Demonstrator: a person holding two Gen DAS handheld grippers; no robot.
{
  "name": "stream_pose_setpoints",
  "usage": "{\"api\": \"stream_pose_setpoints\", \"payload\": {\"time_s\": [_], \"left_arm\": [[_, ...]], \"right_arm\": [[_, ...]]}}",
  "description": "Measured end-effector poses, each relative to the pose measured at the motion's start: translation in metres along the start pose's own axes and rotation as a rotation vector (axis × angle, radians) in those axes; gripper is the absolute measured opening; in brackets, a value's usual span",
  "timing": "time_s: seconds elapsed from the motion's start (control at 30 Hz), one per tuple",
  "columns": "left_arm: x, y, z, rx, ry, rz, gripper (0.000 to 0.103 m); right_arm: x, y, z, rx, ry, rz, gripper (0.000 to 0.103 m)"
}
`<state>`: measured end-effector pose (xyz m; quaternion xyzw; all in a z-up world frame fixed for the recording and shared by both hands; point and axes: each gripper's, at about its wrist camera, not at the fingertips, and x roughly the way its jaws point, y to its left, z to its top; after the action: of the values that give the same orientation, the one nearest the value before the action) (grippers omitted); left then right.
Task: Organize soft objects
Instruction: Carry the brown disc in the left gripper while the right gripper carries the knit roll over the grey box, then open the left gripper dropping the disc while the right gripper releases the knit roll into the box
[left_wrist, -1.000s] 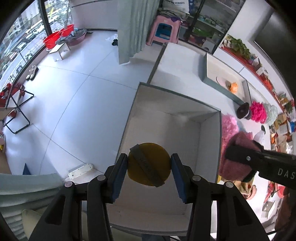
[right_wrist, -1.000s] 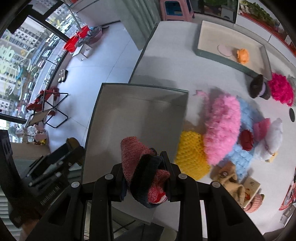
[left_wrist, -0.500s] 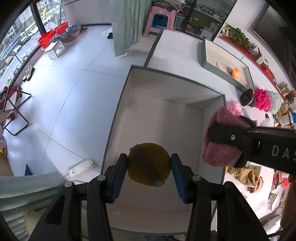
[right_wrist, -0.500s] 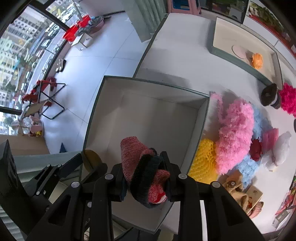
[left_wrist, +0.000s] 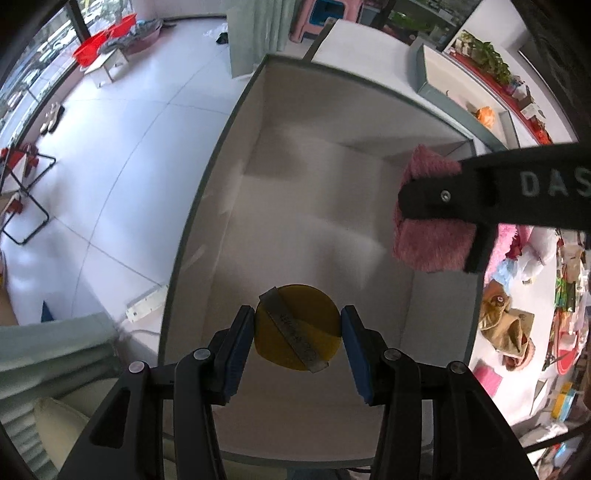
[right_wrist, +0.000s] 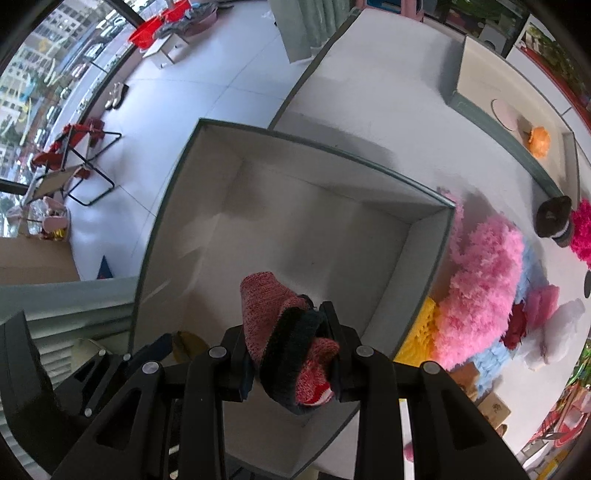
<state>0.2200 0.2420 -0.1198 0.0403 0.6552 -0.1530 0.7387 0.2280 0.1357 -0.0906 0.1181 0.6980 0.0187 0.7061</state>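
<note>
My left gripper is shut on a round yellow pad with a grey strap and holds it over the near end of a large grey-rimmed white box. My right gripper is shut on a pink, black and red knitted piece and holds it over the same box. In the left wrist view the right gripper comes in from the right with the pink knit above the box's right side. The box's white floor shows nothing lying on it.
To the right of the box, soft things lie on the white table: a fluffy pink piece, a yellow knit, a light blue knit and a white fluffy piece. A second box at the back holds an orange pompom.
Both grippers have moved forward and down over the box, which now looks larger. The right gripper with the pink knit has come from beside the box to over its inside.
</note>
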Motion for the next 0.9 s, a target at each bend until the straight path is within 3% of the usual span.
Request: {"api": "stream_pose_setpoints", "payload": {"time_s": [0.27,0.3,0.4,0.43,0.6,0.73,0.9], "left_arm": [[0.018,0.005,-0.008,-0.008,0.027,0.022,0.053],[0.019,0.006,-0.009,-0.006,0.03,0.024,0.063],[0.021,0.002,-0.012,0.037,0.013,0.045,0.094],[0.022,0.002,-0.012,0.053,0.007,0.056,0.095],[0.024,0.002,-0.01,0.122,0.002,0.101,0.095],[0.021,0.007,-0.004,0.146,0.013,0.067,0.095],[0.016,0.005,-0.005,0.121,0.036,0.03,0.095]], "right_arm": [[0.032,0.0,0.01,-0.031,0.048,-0.039,0.037],[0.036,-0.002,0.011,-0.026,0.059,-0.032,0.042],[0.04,-0.013,0.012,0.022,0.056,-0.041,0.071],[0.04,-0.018,0.01,0.037,0.052,-0.044,0.077],[0.039,-0.023,-0.003,0.063,0.07,-0.032,0.077],[0.038,-0.024,-0.016,0.1,0.075,0.002,0.078],[0.03,-0.016,-0.024,0.095,0.048,0.065,0.092]]}}
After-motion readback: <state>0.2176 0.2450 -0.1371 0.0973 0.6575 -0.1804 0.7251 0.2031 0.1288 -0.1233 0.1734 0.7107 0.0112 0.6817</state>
